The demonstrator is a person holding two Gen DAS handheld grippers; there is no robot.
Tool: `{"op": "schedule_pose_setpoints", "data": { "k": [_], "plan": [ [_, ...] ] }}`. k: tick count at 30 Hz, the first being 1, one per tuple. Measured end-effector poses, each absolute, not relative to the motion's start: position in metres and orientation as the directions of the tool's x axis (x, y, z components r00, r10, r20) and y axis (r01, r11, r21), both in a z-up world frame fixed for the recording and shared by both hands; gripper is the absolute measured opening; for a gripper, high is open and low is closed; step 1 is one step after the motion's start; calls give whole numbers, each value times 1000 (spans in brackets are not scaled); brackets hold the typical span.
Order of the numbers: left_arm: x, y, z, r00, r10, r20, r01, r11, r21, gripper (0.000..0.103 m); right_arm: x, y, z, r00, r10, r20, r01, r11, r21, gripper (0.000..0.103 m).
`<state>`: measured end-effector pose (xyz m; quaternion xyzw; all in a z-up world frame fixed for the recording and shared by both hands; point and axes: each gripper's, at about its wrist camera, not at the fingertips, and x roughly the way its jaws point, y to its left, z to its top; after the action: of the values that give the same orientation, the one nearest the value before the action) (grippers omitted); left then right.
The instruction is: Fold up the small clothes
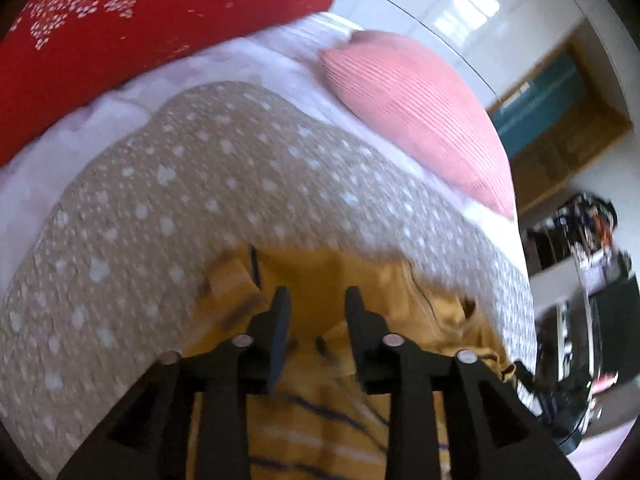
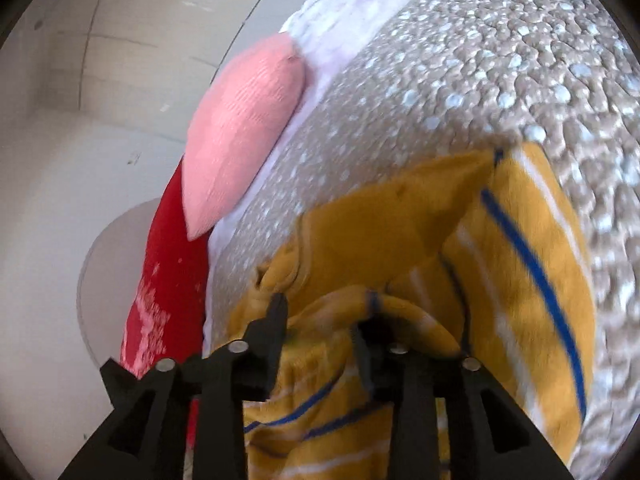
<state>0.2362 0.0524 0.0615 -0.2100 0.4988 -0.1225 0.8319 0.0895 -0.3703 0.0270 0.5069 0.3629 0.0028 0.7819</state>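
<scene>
Both grippers are working the mustard-yellow striped knit garment (image 2: 400, 240) on the beige dotted blanket (image 1: 160, 200): left gripper (image 1: 318, 300) spread, right gripper (image 2: 320, 316) pinching a fold. Next, likely laying it flat.

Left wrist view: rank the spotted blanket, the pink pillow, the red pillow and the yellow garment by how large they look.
1. spotted blanket, clearly largest.
2. red pillow, cut off by the frame.
3. pink pillow.
The yellow garment is near the camera and half hidden by the left gripper, so it stays unranked.
</scene>
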Motion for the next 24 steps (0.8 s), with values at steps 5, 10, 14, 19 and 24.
{"op": "schedule_pose_setpoints", "data": {
  "k": [5, 10, 14, 19, 24],
  "plan": [
    [249, 65, 58, 474, -384, -793, -31, 892, -451, 33, 110, -382, 21, 742, 367, -561, 373, 469, 801, 52],
    [234, 74, 63, 477, -352, -805, 1, 916, -400, 41, 113, -391, 35, 773, 294, -562, 380, 496, 781, 65],
    [214, 72, 68, 484, -290, -826, 79, 954, -288, 49, 96, -384, 55, 761, 274, -588, 359, 576, 734, 65],
    [187, 56, 54, 445, -218, -869, 206, 969, -137, 58, 50, -362, 71, 705, 214, -676, 346, 727, 592, 65],
    [174, 45, 32, 415, -30, -909, 267, 959, 90, 10, -3, -360, 68, 674, 174, -718, 360, 771, 525, 65]
  ]
}}
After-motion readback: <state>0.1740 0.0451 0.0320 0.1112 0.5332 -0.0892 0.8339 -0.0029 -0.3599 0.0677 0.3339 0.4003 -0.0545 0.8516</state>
